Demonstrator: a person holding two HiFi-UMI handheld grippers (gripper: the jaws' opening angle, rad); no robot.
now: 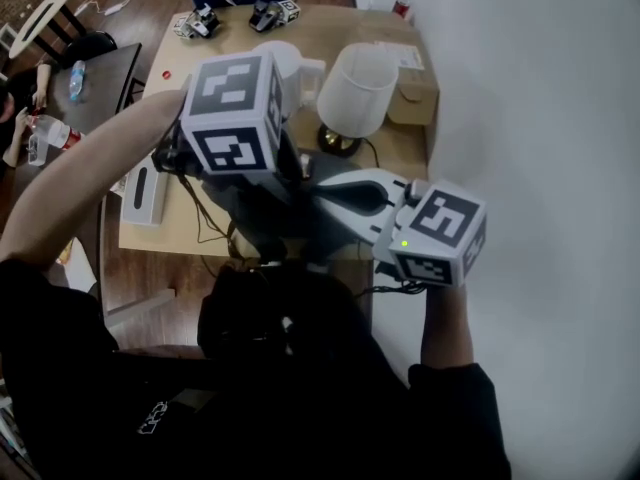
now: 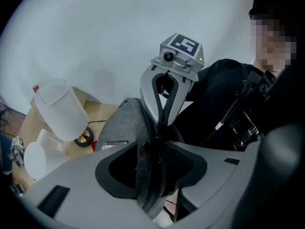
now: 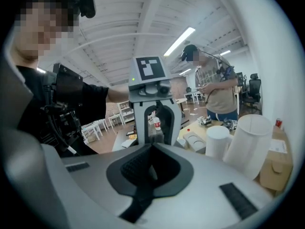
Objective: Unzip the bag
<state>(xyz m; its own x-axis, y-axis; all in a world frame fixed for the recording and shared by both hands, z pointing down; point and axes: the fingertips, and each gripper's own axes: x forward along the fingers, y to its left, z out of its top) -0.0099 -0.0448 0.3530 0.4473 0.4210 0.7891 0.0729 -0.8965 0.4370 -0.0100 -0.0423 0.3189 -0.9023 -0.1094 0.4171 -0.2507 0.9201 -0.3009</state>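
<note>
A grey felt bag point(image 2: 123, 124) hangs between the two grippers above the table's near edge; in the head view it shows as a dark mass point(image 1: 262, 218) under them. My left gripper point(image 2: 155, 162) is open, with the bag's top edge and its black zip pull point(image 2: 153, 149) in the gap between the jaws, pads not pressing. Opposite, my right gripper point(image 2: 162, 124) is shut on the bag's edge; a dark strip of it runs out of the closed jaws of the right gripper point(image 3: 150, 168). In the head view the left gripper point(image 1: 285, 183) is higher and the right gripper point(image 1: 330, 196) reaches in from the right.
On the wooden table point(image 1: 390, 158) behind the bag stand a white lamp point(image 1: 357, 88), a white jug point(image 1: 292, 66), a cardboard box point(image 1: 412, 93) and a white device point(image 1: 145, 193). Spare grippers point(image 1: 272, 13) lie at the far edge near another person point(image 3: 217, 87). A white wall is on the right.
</note>
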